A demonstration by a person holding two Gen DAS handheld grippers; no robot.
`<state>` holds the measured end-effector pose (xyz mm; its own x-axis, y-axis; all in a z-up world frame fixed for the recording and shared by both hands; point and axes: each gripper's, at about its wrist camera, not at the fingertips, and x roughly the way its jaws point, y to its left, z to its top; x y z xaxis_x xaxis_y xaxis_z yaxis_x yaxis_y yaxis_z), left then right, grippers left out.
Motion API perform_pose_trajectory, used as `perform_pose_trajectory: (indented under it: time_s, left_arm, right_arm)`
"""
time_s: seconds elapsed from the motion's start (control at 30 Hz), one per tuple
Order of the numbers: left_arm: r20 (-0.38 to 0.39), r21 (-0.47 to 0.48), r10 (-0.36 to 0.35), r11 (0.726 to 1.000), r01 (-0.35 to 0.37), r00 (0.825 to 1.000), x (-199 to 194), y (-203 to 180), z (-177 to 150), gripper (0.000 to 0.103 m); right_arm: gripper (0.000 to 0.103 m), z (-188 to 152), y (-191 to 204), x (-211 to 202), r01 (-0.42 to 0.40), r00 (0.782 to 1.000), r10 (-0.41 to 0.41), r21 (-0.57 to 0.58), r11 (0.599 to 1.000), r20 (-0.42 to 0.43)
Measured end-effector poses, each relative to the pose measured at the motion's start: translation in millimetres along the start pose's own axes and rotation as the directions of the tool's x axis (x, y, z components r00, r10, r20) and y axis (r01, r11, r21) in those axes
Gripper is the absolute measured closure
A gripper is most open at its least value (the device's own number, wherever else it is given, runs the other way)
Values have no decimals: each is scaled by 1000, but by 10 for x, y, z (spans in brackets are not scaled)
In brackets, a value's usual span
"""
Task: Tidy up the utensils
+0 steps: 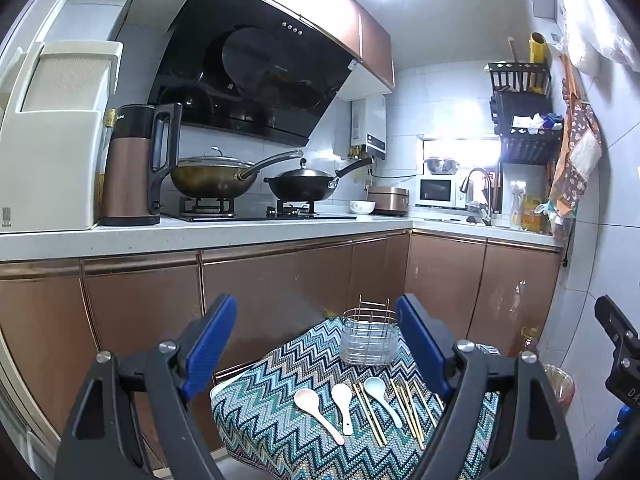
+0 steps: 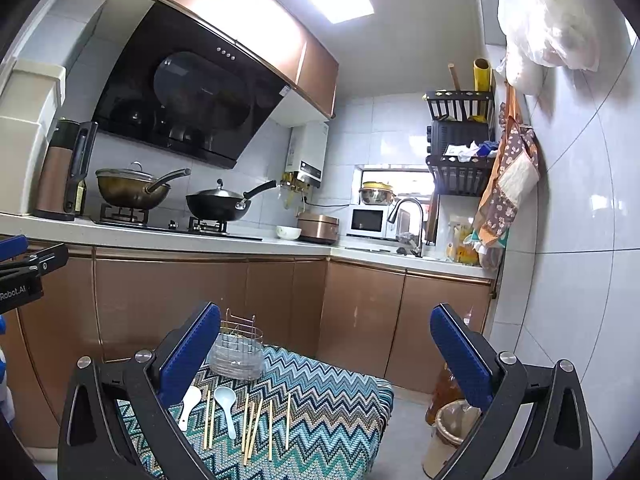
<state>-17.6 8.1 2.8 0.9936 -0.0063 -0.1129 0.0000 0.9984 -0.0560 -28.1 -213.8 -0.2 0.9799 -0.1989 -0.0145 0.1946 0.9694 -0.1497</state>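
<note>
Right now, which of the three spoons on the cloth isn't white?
The pale blue spoon, the rightmost of the three, lying among the chopsticks. The other two spoons to its left are white.

A brass-coloured lidded wok and a black wok sit on the gas hob beneath a black range hood; a copper kettle stands left, a white microwave beside the sink tap.

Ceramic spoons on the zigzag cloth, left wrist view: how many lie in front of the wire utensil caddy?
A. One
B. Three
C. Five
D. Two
B: three ceramic spoons lie side by side on the zigzag cloth, among the chopsticks, in front of the wire utensil caddy, which holds none.
</note>
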Motion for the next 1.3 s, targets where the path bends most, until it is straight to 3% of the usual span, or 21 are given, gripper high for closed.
perform_pose_trajectory:
  time_s: [1.3]
  left_arm:
    - [62,-36,22,999,-19,998,-72,33,0,22]
  right_arm:
    - [0,-11,17,1,1,1000,-1,-18,1000,3]
